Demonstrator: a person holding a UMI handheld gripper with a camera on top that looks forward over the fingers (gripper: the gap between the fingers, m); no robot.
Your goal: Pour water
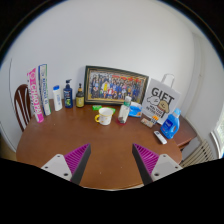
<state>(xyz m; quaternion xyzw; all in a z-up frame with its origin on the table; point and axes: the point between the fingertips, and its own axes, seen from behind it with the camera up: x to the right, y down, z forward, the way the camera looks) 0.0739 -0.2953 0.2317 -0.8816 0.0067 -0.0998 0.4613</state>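
a: pink pads point(78, 157) sit closest, on the two fingers of the gripper point(111, 160). the fingers stand wide apart with nothing between them, only bare table point(105, 145) ahead.

b: so nothing is picked up yet. where is the thing to pour with?

a: my guess is the white mug point(104, 116), about the middle of the table, back toward its far edge, in front of the framed photo point(115, 86). it is well beyond the fingers. just beside it stands a small carton or cup point(124, 111), which i can't identify.

b: how should the approach go?

a: as i judge it, go straight forward and low, keep the fingers wide, and centre the mug between the pads before closing. grip the body rather than the handle, and keep it upright until it is over whatever receives the water.

b: and what receives it?

a: hard to say. bottles point(66, 96) stand along the far left edge, with a tall pink box point(37, 81) at that corner. a gift bag point(160, 97) and a blue object point(171, 124) crowd the far right corner.

b: any water visible?

a: no, the mug's inside is hidden. the chair point(20, 103) at the left is cut off too.
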